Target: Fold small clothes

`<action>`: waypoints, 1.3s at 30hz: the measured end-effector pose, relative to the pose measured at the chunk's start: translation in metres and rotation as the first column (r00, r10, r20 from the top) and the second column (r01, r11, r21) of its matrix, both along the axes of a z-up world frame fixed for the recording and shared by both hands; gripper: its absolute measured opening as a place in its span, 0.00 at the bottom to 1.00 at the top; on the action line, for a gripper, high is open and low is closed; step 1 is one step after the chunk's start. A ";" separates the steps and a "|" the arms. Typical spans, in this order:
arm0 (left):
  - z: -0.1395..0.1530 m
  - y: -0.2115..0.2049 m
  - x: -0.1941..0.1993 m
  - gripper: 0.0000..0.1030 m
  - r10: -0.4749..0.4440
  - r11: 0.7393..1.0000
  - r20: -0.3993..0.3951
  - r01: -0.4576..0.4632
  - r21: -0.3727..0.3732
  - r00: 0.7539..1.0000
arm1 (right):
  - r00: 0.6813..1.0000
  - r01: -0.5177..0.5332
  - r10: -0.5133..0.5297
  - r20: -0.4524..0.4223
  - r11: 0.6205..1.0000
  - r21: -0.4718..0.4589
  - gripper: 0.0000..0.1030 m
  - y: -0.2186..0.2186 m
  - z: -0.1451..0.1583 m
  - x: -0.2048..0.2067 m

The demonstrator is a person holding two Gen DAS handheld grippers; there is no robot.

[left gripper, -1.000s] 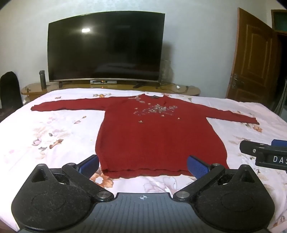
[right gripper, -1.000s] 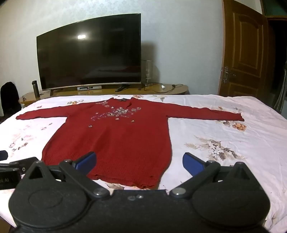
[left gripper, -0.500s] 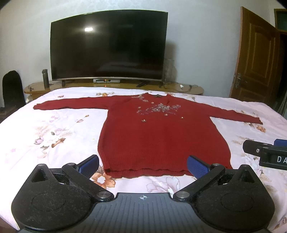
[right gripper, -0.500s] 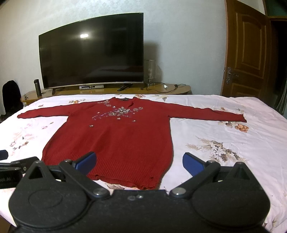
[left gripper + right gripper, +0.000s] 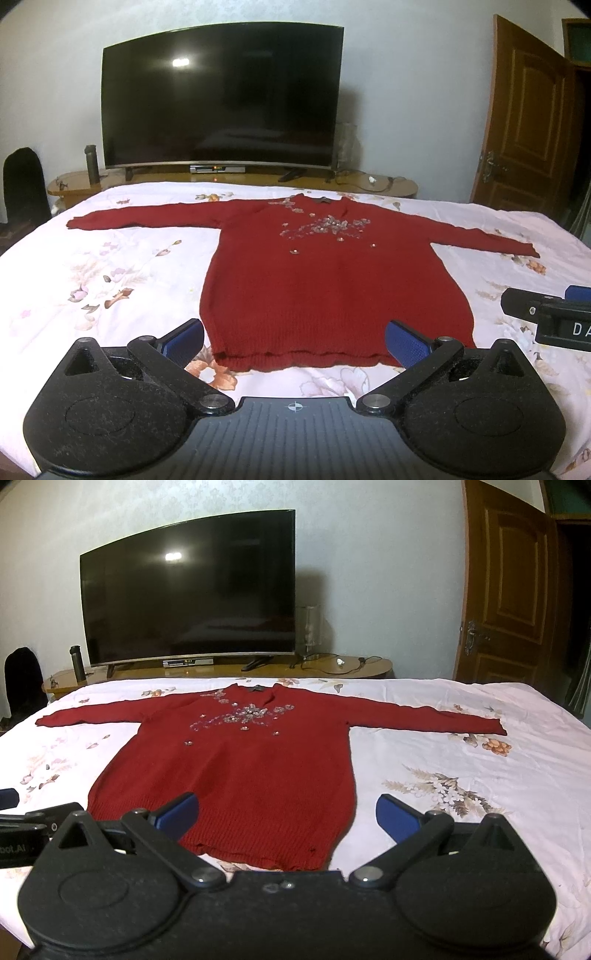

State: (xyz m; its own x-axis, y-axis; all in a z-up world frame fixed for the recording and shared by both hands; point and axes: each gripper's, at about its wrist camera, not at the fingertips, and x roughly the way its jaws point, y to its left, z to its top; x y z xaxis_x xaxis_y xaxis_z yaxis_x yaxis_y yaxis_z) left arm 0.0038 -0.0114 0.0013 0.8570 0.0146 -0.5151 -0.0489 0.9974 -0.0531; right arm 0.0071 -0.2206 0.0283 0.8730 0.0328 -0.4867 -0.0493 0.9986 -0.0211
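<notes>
Clearly nothing folded yet. Bed (image 5: 110,280): red sweater (image 5: 332,280) lies flat, face up, sleeves spread wide, hem nearest. Left gripper (image 5: 294,339), right gripper (image 5: 286,814): both spread, empty, poised near hem. Best start probably with sleeves, folded inward. No containers visible.

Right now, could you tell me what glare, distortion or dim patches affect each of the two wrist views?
Left wrist view: a lamp glares as a bright spot on the television, its edges bow with the fisheye lens, and the frame corners go dark. Right wrist view: the same bright spot shows on the screen, the door leans and curves, and the sweater looks evenly lit and sharp.
</notes>
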 end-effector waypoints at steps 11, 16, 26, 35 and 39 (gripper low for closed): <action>0.001 -0.001 0.000 1.00 0.002 1.000 0.004 -0.002 0.005 1.000 | 1.000 -0.002 0.002 0.006 1.000 0.001 0.99 0.001 0.001 -0.001; 0.001 0.000 0.000 1.00 0.002 1.000 0.003 -0.002 0.004 1.000 | 1.000 -0.003 0.003 0.005 1.000 0.001 0.99 0.002 0.001 -0.001; 0.003 0.003 -0.001 1.00 0.002 1.000 0.005 -0.002 0.004 1.000 | 1.000 -0.003 0.003 0.012 1.000 0.000 0.99 0.003 0.001 -0.003; 0.003 0.007 0.001 1.00 0.008 1.000 0.000 -0.008 0.003 1.000 | 1.000 -0.008 0.008 0.009 1.000 -0.001 0.99 0.004 0.001 -0.003; 0.003 0.006 0.000 1.00 0.010 1.000 0.000 -0.010 0.005 1.000 | 1.000 -0.011 0.011 0.008 1.000 -0.001 0.99 0.004 0.001 -0.003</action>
